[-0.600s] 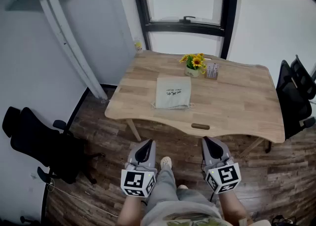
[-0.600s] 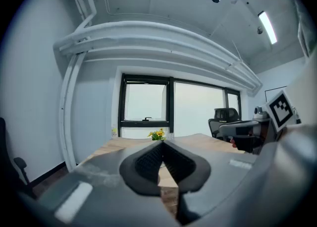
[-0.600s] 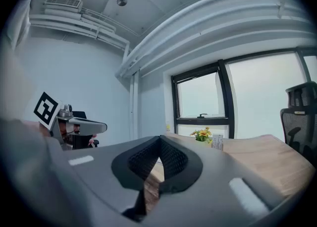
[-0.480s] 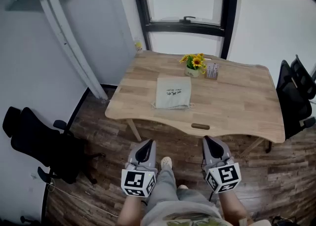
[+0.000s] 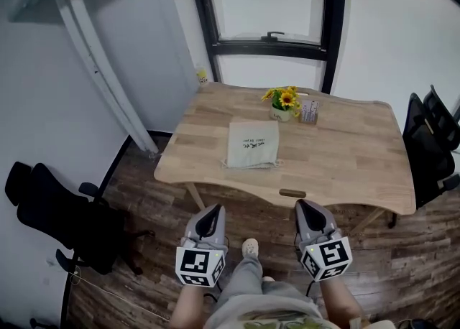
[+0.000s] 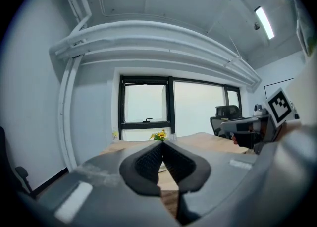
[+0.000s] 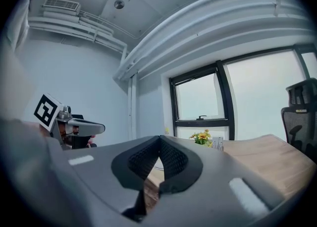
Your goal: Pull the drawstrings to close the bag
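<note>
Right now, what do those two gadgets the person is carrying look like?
Both are alike: the left gripper and right gripper have grey, wedge-shaped plastic bodies tapering to two jaws lined with black ridged pads. Each carries a white cube printed with black square markers at its rear. The person wears grey trousers and a light shoe.

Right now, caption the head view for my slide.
Person stands short of the wooden table, left gripper and right gripper shut and empty, drawstring bag lying untouched near the flowers.
</note>
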The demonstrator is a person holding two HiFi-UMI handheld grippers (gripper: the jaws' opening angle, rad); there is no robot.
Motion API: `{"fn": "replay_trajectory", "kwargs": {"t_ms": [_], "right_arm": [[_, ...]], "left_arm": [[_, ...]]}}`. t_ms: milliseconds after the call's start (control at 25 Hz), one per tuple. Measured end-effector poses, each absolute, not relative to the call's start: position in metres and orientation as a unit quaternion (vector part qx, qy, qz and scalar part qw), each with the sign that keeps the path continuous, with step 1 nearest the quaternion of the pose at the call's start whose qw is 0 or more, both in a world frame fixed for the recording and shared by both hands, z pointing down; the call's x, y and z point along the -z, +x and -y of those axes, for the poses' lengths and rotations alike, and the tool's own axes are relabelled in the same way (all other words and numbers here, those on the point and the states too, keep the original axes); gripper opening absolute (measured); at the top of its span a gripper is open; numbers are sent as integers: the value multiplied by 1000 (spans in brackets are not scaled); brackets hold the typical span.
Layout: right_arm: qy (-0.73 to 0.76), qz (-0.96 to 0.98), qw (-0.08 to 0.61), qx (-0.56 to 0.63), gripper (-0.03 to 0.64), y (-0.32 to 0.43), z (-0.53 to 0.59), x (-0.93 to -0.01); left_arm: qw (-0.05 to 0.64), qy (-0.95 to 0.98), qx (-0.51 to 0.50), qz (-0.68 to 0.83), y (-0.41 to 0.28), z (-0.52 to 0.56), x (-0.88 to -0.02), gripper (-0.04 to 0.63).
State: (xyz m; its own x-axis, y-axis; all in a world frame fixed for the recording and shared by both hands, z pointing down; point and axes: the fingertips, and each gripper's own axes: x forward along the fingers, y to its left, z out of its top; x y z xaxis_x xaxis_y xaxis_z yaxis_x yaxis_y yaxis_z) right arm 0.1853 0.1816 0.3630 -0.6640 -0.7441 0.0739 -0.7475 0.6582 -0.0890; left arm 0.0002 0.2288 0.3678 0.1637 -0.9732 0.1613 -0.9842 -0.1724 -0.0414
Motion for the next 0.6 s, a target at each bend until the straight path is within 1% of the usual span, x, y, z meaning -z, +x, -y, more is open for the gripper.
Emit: {"fn": "replay_trajectory", "kwargs": {"t_ms": [160, 320, 600], "right_arm": [[406, 912, 19, -55, 7, 178, -167, -366], [401, 914, 30, -61, 51, 174, -148, -369], [392, 917, 42, -64, 154, 161, -109, -372]], "left_arm": [[38, 761, -71, 644, -10, -214, -371, 0], [43, 771, -81, 630, -13, -193, -374, 5], [45, 779, -78, 620, -30, -153, -374, 84]]}}
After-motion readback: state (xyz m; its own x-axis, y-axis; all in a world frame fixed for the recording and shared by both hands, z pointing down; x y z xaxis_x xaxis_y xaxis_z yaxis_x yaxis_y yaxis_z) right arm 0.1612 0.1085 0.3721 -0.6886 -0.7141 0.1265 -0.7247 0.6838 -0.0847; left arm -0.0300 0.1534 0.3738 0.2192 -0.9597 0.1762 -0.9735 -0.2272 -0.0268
